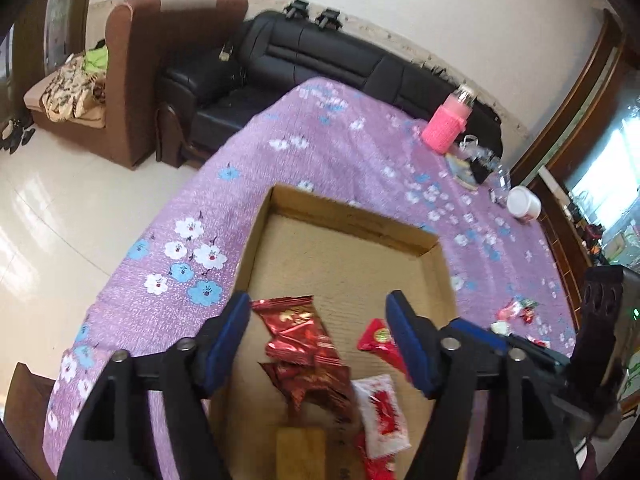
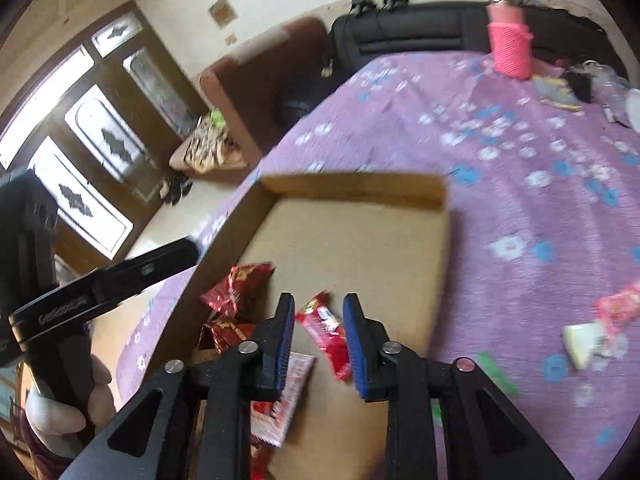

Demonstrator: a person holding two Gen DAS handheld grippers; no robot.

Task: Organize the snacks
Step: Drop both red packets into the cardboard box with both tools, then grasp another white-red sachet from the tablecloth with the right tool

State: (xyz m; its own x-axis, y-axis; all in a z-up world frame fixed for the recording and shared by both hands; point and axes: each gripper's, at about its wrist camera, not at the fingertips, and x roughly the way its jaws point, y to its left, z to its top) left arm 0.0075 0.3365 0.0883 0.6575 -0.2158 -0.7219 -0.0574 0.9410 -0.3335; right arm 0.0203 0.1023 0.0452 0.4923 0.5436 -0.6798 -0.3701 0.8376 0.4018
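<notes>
Snacks in box — red packet between right tongs, apparently loose.

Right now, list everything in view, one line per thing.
cardboard tray: one, brown, on the tablecloth under both grippers
dark red foil packets: at least two, in the tray's near left
bright red packet: one, in the tray, between the right fingers in that view
white-and-red packet: one, in the tray's near end
loose snacks: a few, pink, white and green, on the cloth right of the tray
tablecloth: one, purple, flowered
pink bottle: one, far side of table
white cup: one, far right
black sofa: one, behind the table
brown armchair: one, left
left hand-held gripper: open
right hand-held gripper: open
</notes>
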